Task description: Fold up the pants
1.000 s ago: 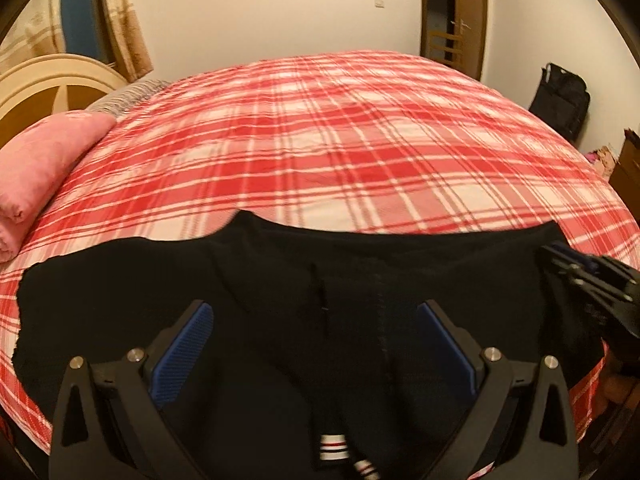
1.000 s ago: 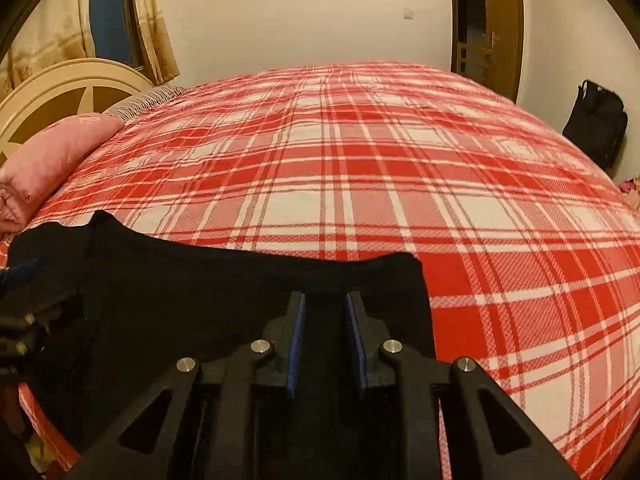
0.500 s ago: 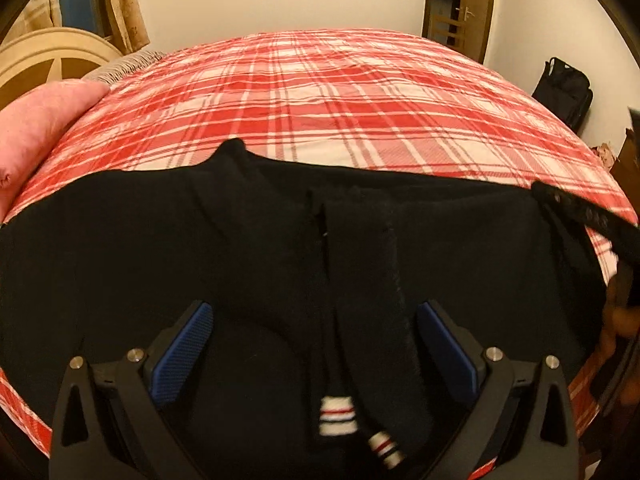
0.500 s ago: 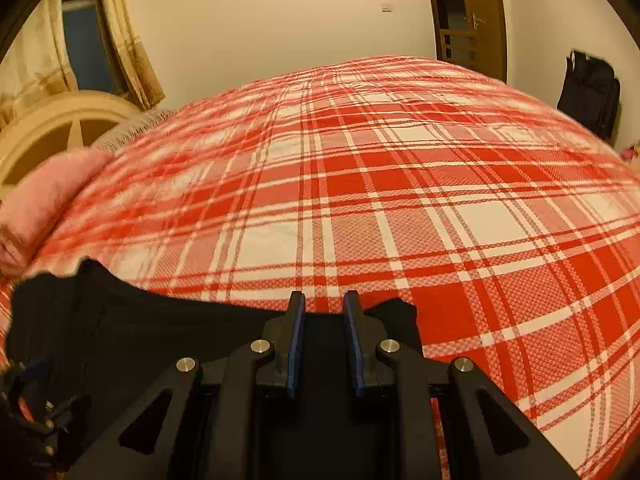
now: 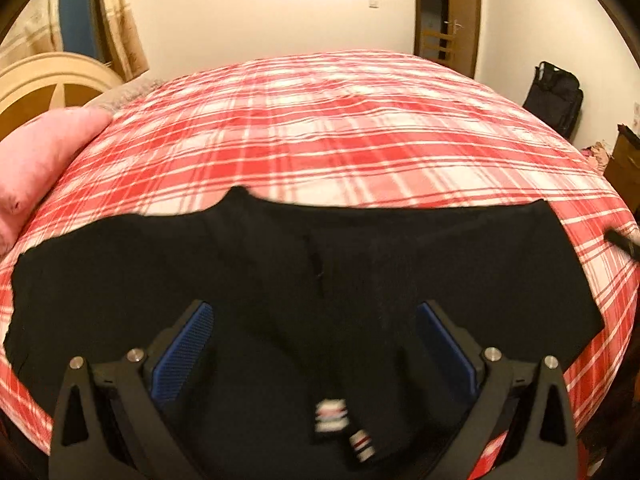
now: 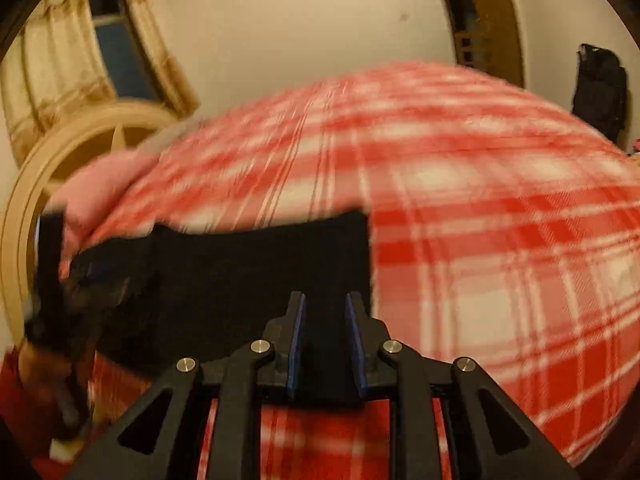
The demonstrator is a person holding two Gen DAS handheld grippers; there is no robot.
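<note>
Left gripper (image 5: 314, 330) gaped over pants (image 5: 280, 280) at the bed's (image 5: 360, 140) near edge; right gripper (image 6: 325, 320) pinched their corner, bare plaid beyond.

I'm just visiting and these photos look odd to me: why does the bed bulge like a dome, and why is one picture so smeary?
Left wrist view: the fisheye lens bows the red-and-white plaid bedspread; mostly sharp, warm yellowish light, black fabric pants show little detail. Right wrist view: the same bulge, plus motion blur smearing the plaid, though the right hand-held gripper looks crisp.
</note>
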